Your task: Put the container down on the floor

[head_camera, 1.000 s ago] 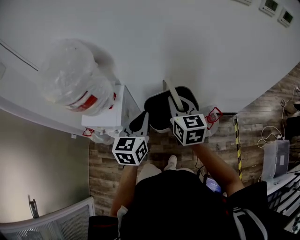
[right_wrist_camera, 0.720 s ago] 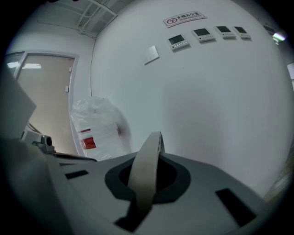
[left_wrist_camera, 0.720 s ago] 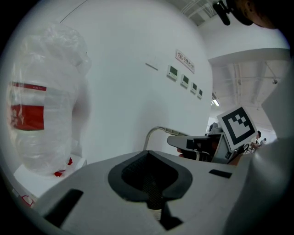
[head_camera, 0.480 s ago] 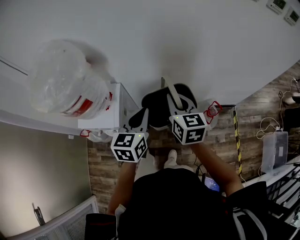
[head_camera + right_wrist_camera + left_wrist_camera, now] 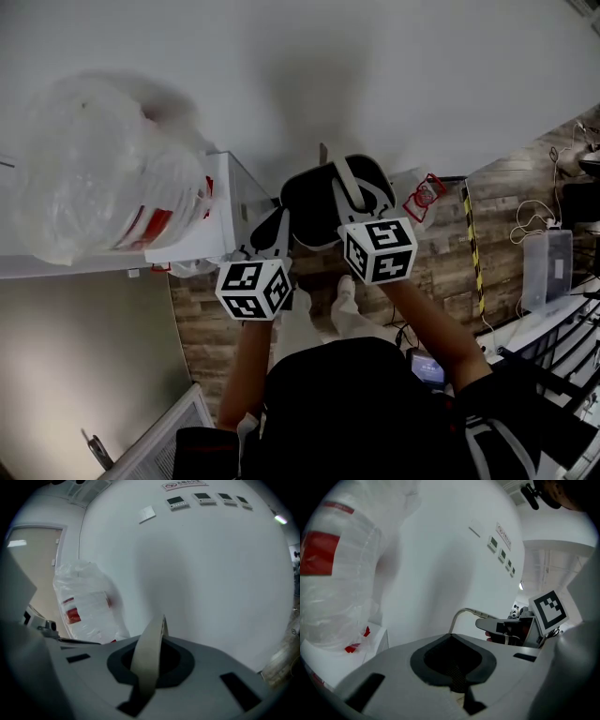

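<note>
Head view: left gripper (image 5: 272, 232) and right gripper (image 5: 361, 211) are both at a dark rounded container (image 5: 314, 208). It hangs in the air by the white wall (image 5: 328, 66), above the wood-plank floor (image 5: 441, 258), not touching it. A pale grey handle strap (image 5: 345, 183) crosses its top. Just left, a clear plastic bag with red print (image 5: 94, 178) sits on a white cabinet (image 5: 202, 230).

Left gripper view: jaws at the container's near edge; can't tell whether they pinch it.

Right gripper view: jaws closed on the handle strap.
</note>
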